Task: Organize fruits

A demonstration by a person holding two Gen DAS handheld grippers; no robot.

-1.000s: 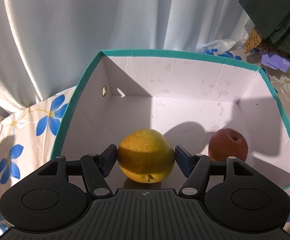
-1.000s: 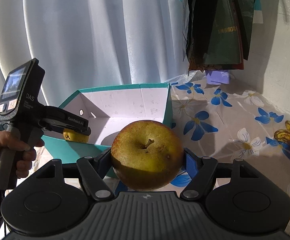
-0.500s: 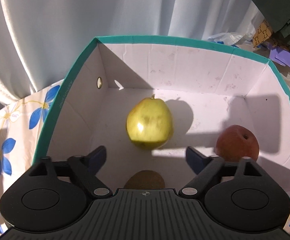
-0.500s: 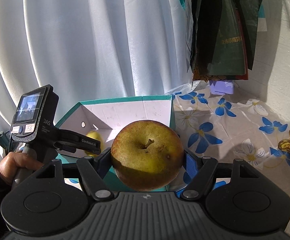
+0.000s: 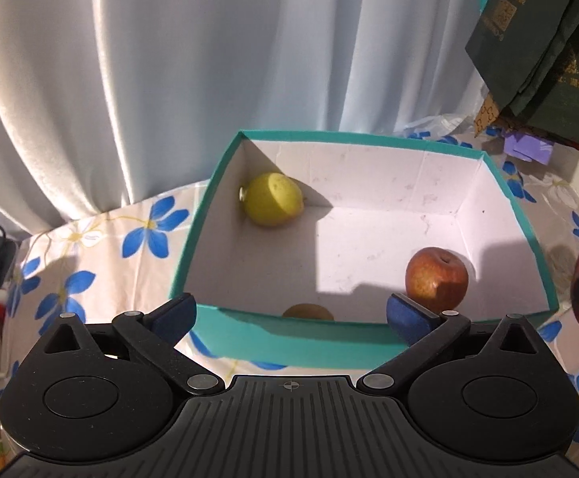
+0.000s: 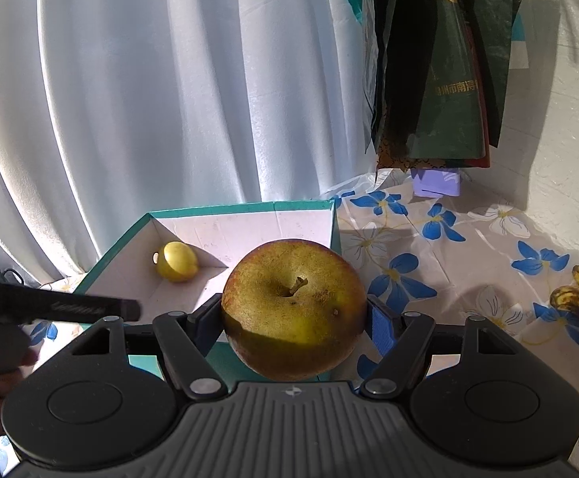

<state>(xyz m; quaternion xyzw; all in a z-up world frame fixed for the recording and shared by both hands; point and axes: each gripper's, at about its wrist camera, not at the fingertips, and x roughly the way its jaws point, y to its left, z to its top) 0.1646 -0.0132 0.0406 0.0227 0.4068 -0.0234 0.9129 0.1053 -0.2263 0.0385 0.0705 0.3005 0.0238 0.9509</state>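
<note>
Sorting fruit into a teal box (image 5: 289, 348) on the floral tabletop (image 6: 468, 263).
Left gripper (image 5: 291, 312) fingers are seen spread wide and opening, nothing between them; a yellow pear (image 5: 273, 204) lies in the box's far-left corner, a red apple (image 5: 436, 278) near right. A russet apple (image 6: 294, 308) is clamped by the right gripper (image 6: 294, 320) fingers near the box.

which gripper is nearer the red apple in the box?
Left. The left gripper hangs open at the box's near wall, red apple just past its right fingertip. The right gripper, shut on a russet apple, is outside the box.
</note>
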